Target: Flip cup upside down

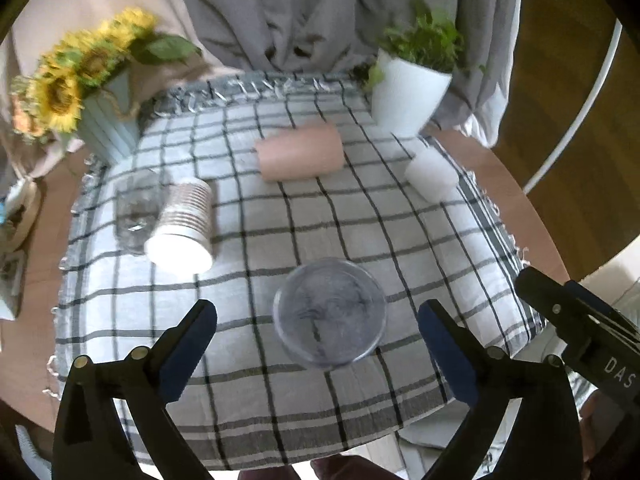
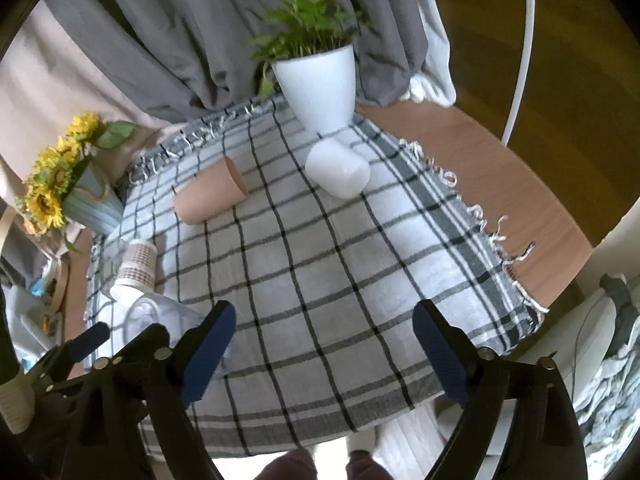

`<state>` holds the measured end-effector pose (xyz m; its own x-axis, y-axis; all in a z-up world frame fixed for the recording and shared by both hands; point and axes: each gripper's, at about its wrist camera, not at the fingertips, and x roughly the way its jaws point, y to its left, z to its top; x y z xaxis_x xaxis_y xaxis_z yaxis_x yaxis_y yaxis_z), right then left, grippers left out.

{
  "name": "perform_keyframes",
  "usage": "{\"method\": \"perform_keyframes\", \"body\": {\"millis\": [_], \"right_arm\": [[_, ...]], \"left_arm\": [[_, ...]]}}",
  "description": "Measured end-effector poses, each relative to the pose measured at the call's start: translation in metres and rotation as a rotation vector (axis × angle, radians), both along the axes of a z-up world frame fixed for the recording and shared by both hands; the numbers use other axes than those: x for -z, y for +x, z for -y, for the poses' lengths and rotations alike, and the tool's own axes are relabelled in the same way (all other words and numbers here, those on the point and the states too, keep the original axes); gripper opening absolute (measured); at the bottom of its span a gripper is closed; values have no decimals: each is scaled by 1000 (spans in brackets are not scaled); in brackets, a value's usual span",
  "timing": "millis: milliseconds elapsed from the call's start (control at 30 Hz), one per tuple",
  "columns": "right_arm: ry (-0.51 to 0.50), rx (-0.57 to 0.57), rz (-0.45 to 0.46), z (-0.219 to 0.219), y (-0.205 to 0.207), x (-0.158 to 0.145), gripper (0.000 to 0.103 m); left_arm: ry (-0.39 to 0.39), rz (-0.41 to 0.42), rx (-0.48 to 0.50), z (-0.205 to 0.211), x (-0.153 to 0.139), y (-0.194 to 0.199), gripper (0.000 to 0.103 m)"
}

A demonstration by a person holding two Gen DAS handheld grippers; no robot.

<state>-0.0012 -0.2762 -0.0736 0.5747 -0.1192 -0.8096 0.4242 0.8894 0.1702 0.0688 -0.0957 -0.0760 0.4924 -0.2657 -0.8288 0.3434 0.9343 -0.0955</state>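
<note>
A clear plastic cup [image 1: 330, 314] stands on the checked cloth [image 1: 280, 216], seen from above between and just beyond my open left gripper's [image 1: 318, 332] blue pads; I cannot tell which way up it is. In the right wrist view it [image 2: 160, 316] shows at the lower left, partly hidden by the left gripper. A pink cup [image 1: 300, 152] [image 2: 210, 194] and a white cup [image 1: 432, 172] [image 2: 338, 170] lie on their sides farther back. A ribbed cup [image 1: 184, 224] [image 2: 134, 270] and a clear glass [image 1: 134, 210] stand at the left. My right gripper [image 2: 324, 338] is open and empty over the cloth.
A white pot with a green plant [image 1: 408, 92] [image 2: 320, 80] stands at the back right of the table. A pale blue vase of sunflowers [image 1: 80, 92] [image 2: 60, 192] stands at the back left. Grey curtains hang behind. Bare wooden table edge [image 2: 480, 168] shows on the right.
</note>
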Motion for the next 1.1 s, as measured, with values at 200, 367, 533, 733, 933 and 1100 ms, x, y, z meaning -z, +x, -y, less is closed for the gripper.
{"method": "perform_keyframes", "body": {"millis": [200, 367, 533, 733, 933, 1100], "right_arm": [[-61, -19, 56, -14, -14, -29, 92], [-88, -57, 87, -27, -23, -46, 94], [-99, -111, 100, -43, -29, -55, 94], [-87, -165, 112, -58, -33, -58, 94], [-45, -190, 113, -65, -36, -58, 94], [-44, -207, 119, -71, -39, -62, 94]], "left_arm": [[41, 70, -116, -25, -20, -13, 103], [49, 97, -195, -47, -30, -23, 103], [52, 122, -243, -62, -39, -35, 103], [79, 167, -286, -77, -52, -50, 103], [92, 198, -320, -90, -61, -60, 103], [101, 198, -317, -92, -62, -66, 103]]}}
